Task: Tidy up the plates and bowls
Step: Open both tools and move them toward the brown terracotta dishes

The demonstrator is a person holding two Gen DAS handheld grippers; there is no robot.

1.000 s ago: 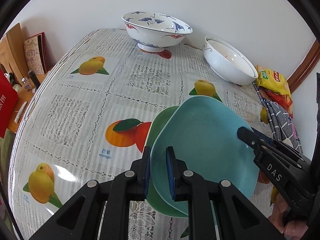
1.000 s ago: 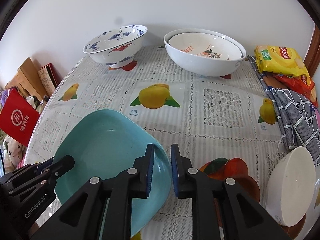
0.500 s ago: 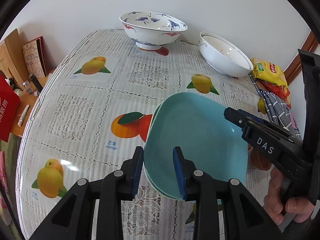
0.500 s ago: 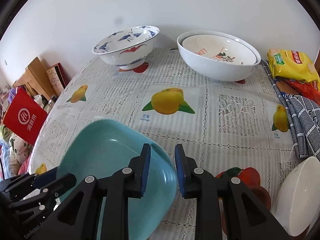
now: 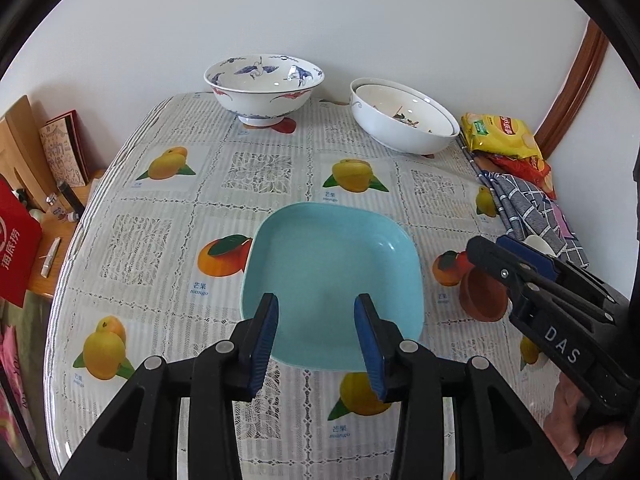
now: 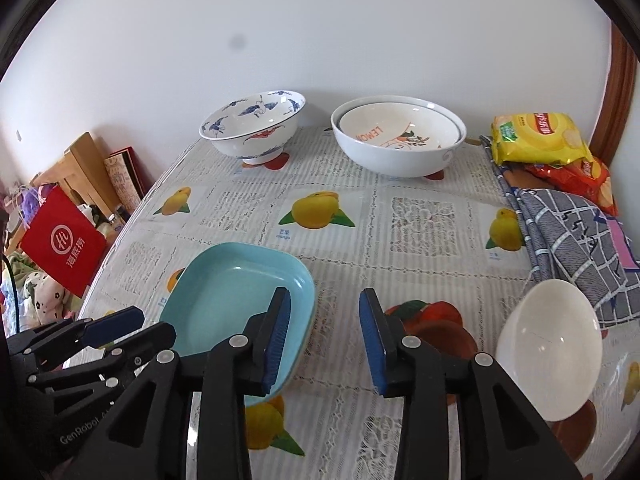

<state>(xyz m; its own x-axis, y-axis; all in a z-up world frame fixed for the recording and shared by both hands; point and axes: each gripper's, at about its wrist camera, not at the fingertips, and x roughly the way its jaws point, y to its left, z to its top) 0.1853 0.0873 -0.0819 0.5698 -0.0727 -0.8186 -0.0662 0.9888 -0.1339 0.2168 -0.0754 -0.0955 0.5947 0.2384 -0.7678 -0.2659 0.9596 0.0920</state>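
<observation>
A light blue square plate (image 5: 332, 276) lies stacked on a green plate on the table; it also shows in the right wrist view (image 6: 236, 300), where a thin green edge peeks out under it. My left gripper (image 5: 316, 342) is open and empty above the plate's near edge. My right gripper (image 6: 324, 334) is open and empty just right of the plates. A blue-patterned bowl (image 5: 264, 88) and two nested white bowls (image 5: 404, 120) stand at the back. A small white bowl (image 6: 550, 344) sits tilted on a brown dish at the right.
Snack bags (image 6: 540, 140) and a grey checked cloth (image 6: 572, 240) lie along the table's right edge. A red bag (image 6: 60, 244), books and a wooden board stand beyond the left edge. The fruit-print tablecloth (image 5: 168, 236) covers the table.
Both grippers let go of the blue plate and opened wide. The plate now lies flat on the green plate, and both grippers have pulled back and risen.
</observation>
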